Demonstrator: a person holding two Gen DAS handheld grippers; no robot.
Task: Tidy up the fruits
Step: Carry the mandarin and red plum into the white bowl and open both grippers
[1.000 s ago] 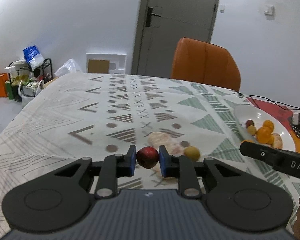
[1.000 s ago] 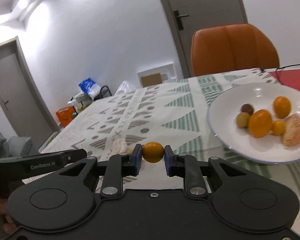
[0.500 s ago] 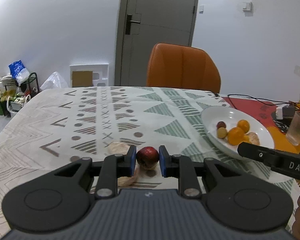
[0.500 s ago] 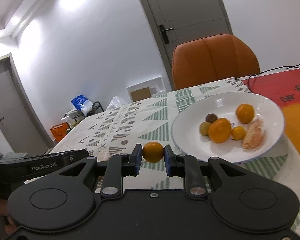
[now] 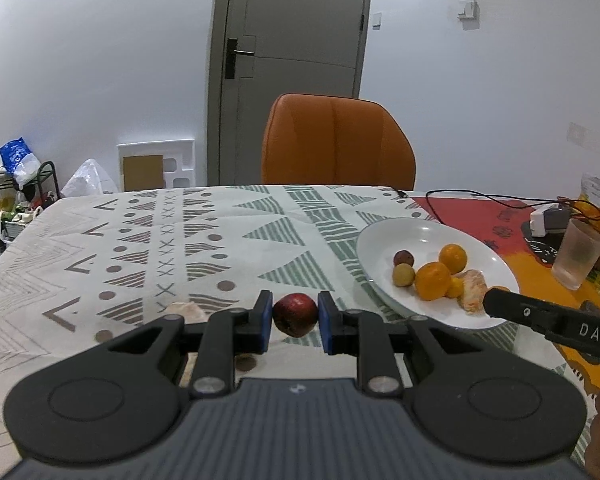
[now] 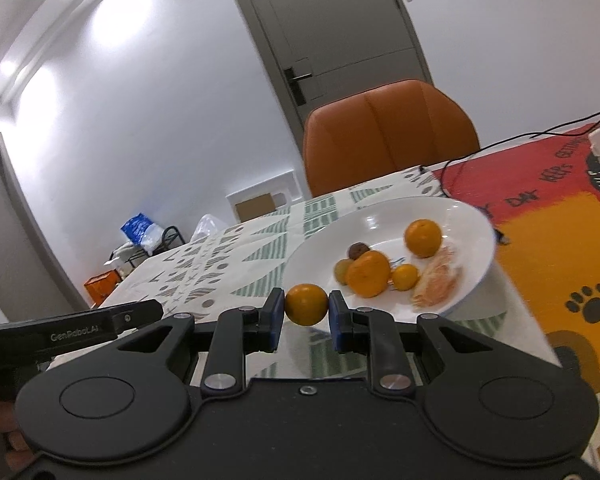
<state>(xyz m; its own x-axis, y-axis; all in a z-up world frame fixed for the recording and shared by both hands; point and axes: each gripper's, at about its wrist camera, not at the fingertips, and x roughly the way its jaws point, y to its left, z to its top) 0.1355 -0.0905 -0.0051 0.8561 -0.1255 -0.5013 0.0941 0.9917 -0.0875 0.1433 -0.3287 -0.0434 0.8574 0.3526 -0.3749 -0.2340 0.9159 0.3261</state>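
Observation:
My left gripper (image 5: 295, 315) is shut on a dark red fruit (image 5: 295, 314) and holds it above the patterned tablecloth, left of the white plate (image 5: 384, 236). My right gripper (image 6: 306, 305) is shut on a small orange fruit (image 6: 306, 304) just in front of the plate's near rim (image 6: 300, 256). The plate holds two oranges (image 6: 369, 273), a small orange fruit, a yellowish fruit, a dark round fruit (image 6: 357, 249) and peeled citrus segments (image 6: 438, 282). A peeled citrus piece (image 5: 186, 310) lies on the cloth behind my left fingers.
An orange chair (image 5: 336, 142) stands at the table's far side. A black cable (image 5: 476, 196), a white adapter (image 5: 548, 220) and a frosted glass (image 5: 576, 254) sit on the red-and-orange mat at the right. Bags and a rack stand on the floor at far left.
Both grippers have moved right toward the plate with their fruits held. The plate now sits closer and larger in both views.

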